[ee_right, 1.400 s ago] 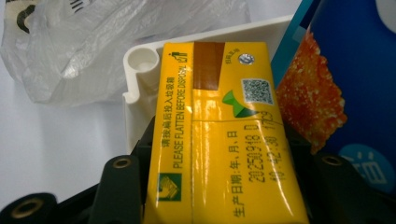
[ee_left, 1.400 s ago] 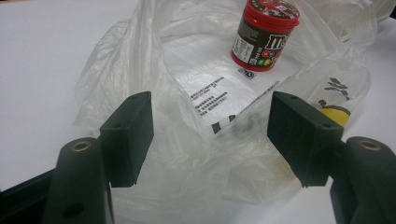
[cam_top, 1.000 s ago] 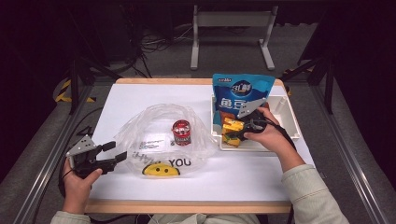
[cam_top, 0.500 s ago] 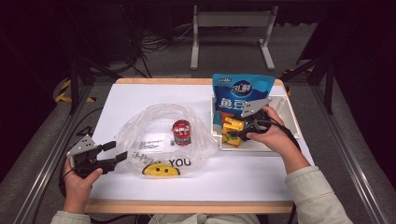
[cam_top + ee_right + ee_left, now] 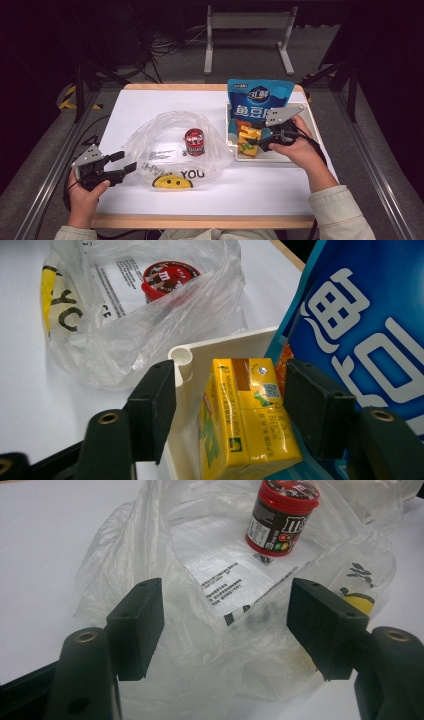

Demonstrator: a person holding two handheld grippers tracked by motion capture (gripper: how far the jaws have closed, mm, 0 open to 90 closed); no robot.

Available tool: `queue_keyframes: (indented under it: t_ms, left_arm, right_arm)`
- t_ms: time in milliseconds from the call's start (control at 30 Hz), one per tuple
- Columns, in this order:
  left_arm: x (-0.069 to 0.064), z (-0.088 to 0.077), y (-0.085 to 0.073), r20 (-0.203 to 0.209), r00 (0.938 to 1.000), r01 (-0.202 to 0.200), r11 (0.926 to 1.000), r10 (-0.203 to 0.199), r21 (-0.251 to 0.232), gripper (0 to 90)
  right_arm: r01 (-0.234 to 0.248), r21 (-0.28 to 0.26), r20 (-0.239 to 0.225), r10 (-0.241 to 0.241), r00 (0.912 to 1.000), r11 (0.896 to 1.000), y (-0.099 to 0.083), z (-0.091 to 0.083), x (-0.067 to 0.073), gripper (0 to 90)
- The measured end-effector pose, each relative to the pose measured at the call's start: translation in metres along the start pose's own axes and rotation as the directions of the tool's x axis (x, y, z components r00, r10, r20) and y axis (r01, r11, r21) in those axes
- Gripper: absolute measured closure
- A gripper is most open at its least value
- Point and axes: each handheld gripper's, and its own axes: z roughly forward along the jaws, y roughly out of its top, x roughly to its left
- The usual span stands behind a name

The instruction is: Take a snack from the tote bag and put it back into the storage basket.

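White table top (image 5: 150,102) with a wooden edge, in a dark room; a metal stand and cables lie on the floor behind it. A yellow drink carton (image 5: 247,415) stands in the white tray (image 5: 305,152) at the table's right side, close to the tray's left wall and a rounded corner (image 5: 181,356). The right gripper (image 5: 260,141), held in the person's right hand (image 5: 300,147), has its two black jaws on either side of the carton: the far jaw lies against the carton's side, while the near jaw stands apart from it with the tray wall between, so the carton is straddled but not clamped; the jaws have just been closing a little. A tall blue snack bag (image 5: 259,97) leans upright just behind the carton. To the left of the tray lies a crumpled clear plastic bag (image 5: 165,145) printed with a yellow smiley; a red-lidded candy tub (image 5: 282,515) stands upright within it. The left gripper (image 5: 225,625), in the left hand (image 5: 85,192), sits at the bag's near left edge, jaws wide apart and gripping nothing.
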Motion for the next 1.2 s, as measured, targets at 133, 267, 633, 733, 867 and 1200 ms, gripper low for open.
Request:
queue_keyframes:
  t_ms: [133, 267, 633, 733, 867, 1200]
  left_arm:
    - [0.000, 0.000, 0.000, 0.001, 1.0000, 0.000, 1.0000, 0.000, 0.001, 32.1]
    - [0.000, 0.001, 0.000, 0.000, 1.0000, 0.003, 1.0000, -0.003, -0.002, 32.1]
    - [0.000, 0.001, 0.000, 0.003, 1.0000, -0.004, 1.0000, 0.004, -0.003, 32.3]
    - [0.000, 0.003, 0.000, 0.003, 1.0000, -0.009, 1.0000, 0.009, -0.002, 32.3]
    - [0.000, 0.003, 0.001, 0.005, 1.0000, -0.007, 1.0000, 0.007, -0.001, 32.3]
    - [-0.001, 0.004, 0.001, 0.005, 0.9999, -0.013, 0.9999, 0.013, -0.001, 32.3]
  right_arm:
    - [-0.043, -0.026, -0.022, 0.042, 0.9989, 0.999, -0.005, -0.005, 0.008, 54.4]
    - [-0.070, -0.037, -0.043, 0.068, 0.9967, 0.997, -0.010, -0.007, 0.017, 70.6]
    - [-0.085, -0.041, -0.064, 0.083, 0.9945, 0.996, -0.015, -0.011, 0.025, 90.0]
    - [-0.095, -0.018, -0.079, 0.094, 0.9925, 0.995, -0.019, -0.009, 0.025, 90.0]
    - [-0.110, 0.017, -0.095, 0.112, 0.9892, 0.994, -0.023, -0.006, 0.024, 90.0]
    - [-0.168, 0.074, -0.093, 0.174, 0.9804, 0.983, -0.038, 0.003, 0.016, 90.0]
